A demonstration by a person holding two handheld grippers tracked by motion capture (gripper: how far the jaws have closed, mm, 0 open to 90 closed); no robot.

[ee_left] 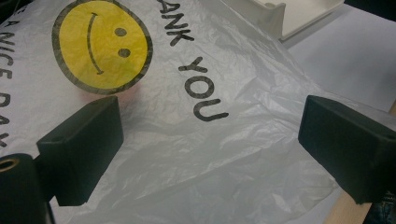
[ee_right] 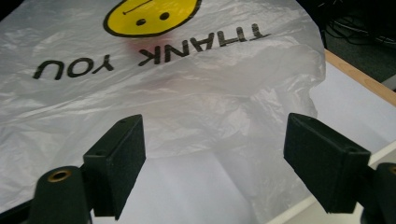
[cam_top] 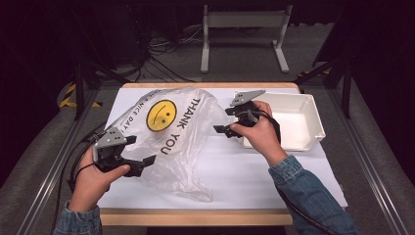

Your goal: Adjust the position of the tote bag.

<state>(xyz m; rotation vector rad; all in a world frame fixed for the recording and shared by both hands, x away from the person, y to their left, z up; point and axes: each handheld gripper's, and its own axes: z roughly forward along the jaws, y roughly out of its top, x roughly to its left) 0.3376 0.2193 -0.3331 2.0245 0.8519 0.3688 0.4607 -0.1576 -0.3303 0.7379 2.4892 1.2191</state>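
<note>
1. The work in hand looks like bagging or unbagging with the plastic bag (cam_top: 171, 142). A reddish shape shows faintly through the film just under the yellow smiley (cam_top: 161, 115), so something round seems to sit inside already; what it is I cannot tell.
2. The white bin (cam_top: 306, 122) at about 3 o'clock on the table appears empty, so I judge any moving of contents between bag and bin as either finished or not yet begun.
3. Neither gripper holds the bag. The left gripper (cam_top: 142, 162), near 8 o'clock, has its jaws spread, with the bag lying between and beyond them in the left gripper view; the pads do not press on the film.
4. The right gripper (cam_top: 226, 122), near 2 o'clock beside the bin, also stands spread, its jaws facing the bag's edge without touching it.
5. The bag lies left of centre on the white table cover (cam_top: 254, 171), stretching from 11 o'clock down to 6 o'clock.
6. It is thin, translucent and heavily crinkled, printed "THANK YOU" and "NICE DAY" in black, puffed up in the middle, and looks likely to slide easily.
</note>
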